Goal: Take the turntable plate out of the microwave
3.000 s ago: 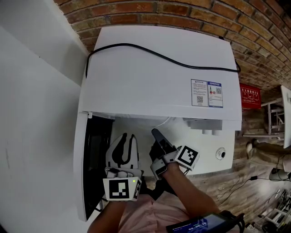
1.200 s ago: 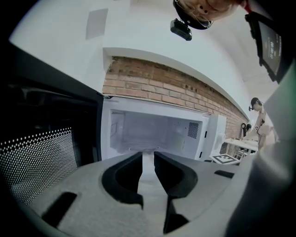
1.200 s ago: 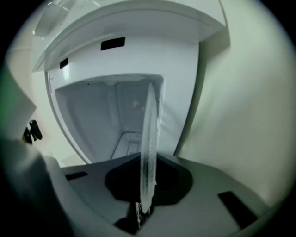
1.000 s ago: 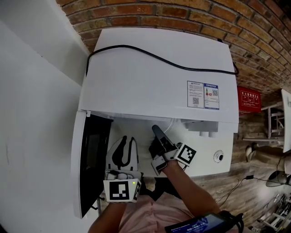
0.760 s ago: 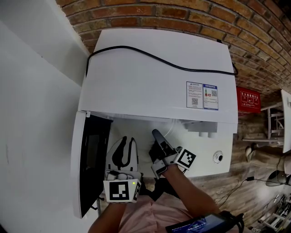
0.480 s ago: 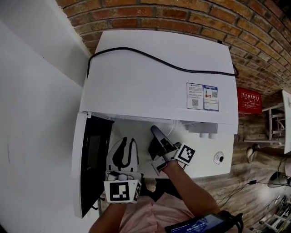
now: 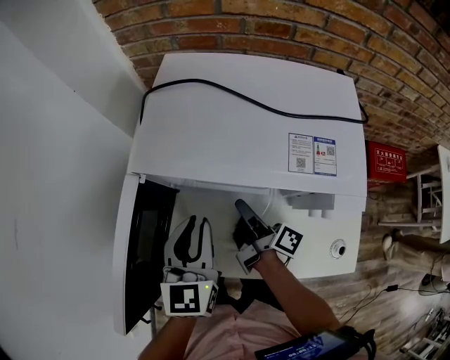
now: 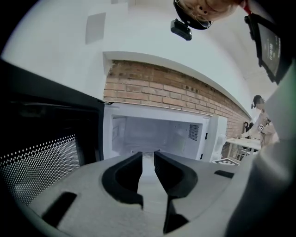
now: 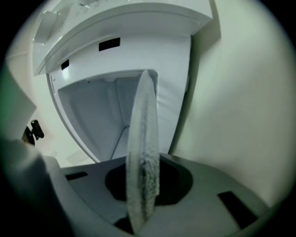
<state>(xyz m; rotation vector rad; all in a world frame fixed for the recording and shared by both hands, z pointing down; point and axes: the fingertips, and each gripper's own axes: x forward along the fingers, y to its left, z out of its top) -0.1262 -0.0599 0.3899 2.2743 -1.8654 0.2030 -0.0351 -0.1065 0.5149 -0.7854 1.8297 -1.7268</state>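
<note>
Right claw has just been closing; it now pinches the rim of the turntable plate, glass edge-on between the pads. Grip looks made, so the draw-out likely comes next. Plate sits at the cavity mouth, 6 o'clock of the microwave top. Head view barely shows the glass; the right gripper view shows it plainly. Left claw, at 9 o'clock of the right: slightly apart, empty.

One microwave with one open door. One black cable and two printed labels on its top. One red sign on the brick wall. Two claws: left claw, right claw, whose jaws have just been closing with the one turntable plate between them. One small round fitting, possibly a knob.
</note>
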